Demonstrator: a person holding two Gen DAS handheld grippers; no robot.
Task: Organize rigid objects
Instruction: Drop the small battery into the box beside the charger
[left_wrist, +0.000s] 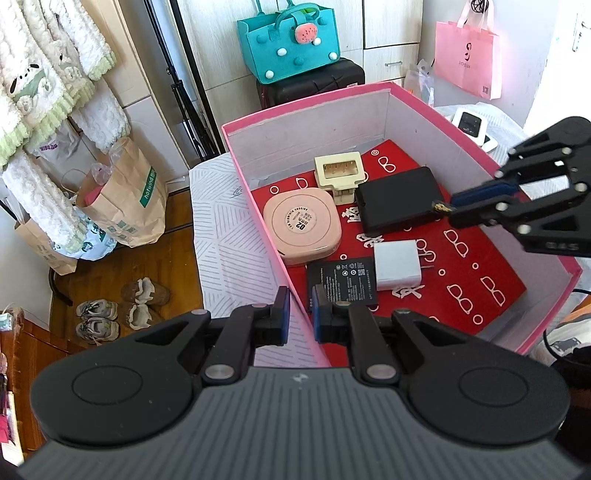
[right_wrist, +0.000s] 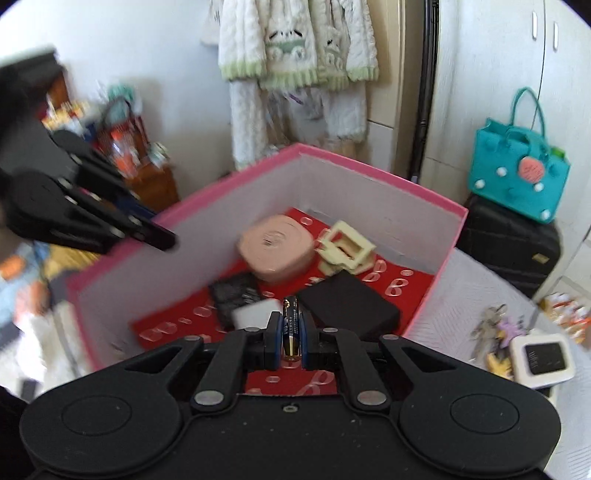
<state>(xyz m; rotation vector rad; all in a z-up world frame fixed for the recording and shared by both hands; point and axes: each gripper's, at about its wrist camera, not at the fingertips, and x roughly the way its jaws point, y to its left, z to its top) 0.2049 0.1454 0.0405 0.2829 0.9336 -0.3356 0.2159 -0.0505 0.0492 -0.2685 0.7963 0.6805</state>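
A bedroom corner is showing behind, with fluffy clothes hanging and paper bags standing on the wooden floor. On a white patterned cover a pink box (left_wrist: 436, 110) is sitting, lined in red.

Going from left to right, the left gripper (left_wrist: 300, 314) is pinching the box's near left wall between its fingers, probably to keep the box from sliding. Inside, near the left wall, a pink round case (left_wrist: 301, 225) is lying; a cream adapter (left_wrist: 340, 173) is resting toward the back wall, a flat battery pack (left_wrist: 341, 282) and a white charger (left_wrist: 397, 264) near the front edge, a black block (left_wrist: 400, 201) in the middle.

The right gripper (right_wrist: 290, 334) is hovering over the box's right side, clamped on a small battery (right_wrist: 290, 325), seemingly to drop it in.
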